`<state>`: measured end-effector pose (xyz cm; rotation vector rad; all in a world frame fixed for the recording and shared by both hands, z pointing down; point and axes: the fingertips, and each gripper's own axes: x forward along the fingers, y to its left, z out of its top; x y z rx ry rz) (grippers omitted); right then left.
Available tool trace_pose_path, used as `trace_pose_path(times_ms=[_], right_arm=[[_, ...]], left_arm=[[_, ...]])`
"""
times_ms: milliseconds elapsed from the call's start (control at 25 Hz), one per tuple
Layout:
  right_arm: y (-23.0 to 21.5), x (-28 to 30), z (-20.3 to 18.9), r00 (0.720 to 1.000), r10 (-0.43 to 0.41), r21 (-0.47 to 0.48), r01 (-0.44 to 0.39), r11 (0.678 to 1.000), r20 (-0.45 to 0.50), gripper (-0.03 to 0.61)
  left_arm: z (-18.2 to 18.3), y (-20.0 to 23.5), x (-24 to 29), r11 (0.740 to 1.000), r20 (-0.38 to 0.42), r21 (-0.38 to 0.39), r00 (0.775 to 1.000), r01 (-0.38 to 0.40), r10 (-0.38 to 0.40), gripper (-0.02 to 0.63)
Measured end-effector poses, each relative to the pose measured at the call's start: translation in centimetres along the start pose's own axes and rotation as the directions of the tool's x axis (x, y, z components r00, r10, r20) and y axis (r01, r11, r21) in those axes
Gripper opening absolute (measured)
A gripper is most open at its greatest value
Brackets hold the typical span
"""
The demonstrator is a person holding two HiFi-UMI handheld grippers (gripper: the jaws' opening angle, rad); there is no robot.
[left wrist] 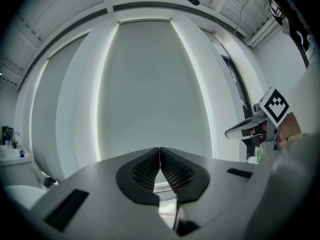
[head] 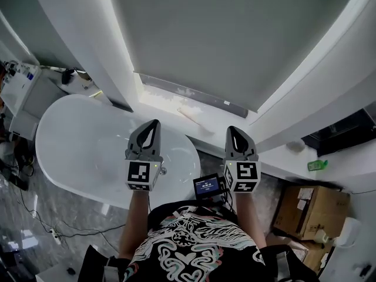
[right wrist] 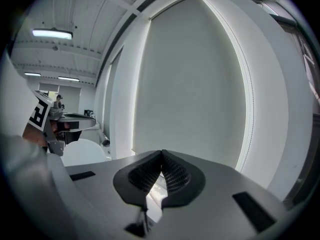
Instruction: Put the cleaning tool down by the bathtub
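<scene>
Cleaning tool (head: 190,117), apparently a pale slim stick behind the white oval bathtub (head: 88,140), could fall in if nudged; left gripper (head: 154,124) and right gripper (head: 234,130) jaws are clenched, empty.

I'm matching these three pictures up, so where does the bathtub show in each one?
Head view: bathtub, left of centre, partly under the left tool.
Left gripper view: bottom left corner, a white sliver, probably its end.
Right gripper view: left of middle, below the left tool.
Shared landmark: the grey window blind.
</scene>
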<state>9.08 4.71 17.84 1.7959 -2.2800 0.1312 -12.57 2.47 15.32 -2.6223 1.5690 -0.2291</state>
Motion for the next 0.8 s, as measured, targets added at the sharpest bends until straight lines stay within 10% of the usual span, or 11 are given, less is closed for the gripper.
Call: trace_pose_path(times_ms=[800], right_arm=[[-0.14, -0.68, 0.41, 1.0, -0.013, 0.011, 0.013, 1.0, 0.018, 0.026]], left_arm=[[0.39, -0.15, 0.36, 1.0, 0.014, 0.008, 1.0, 0.025, -0.025, 0.017]])
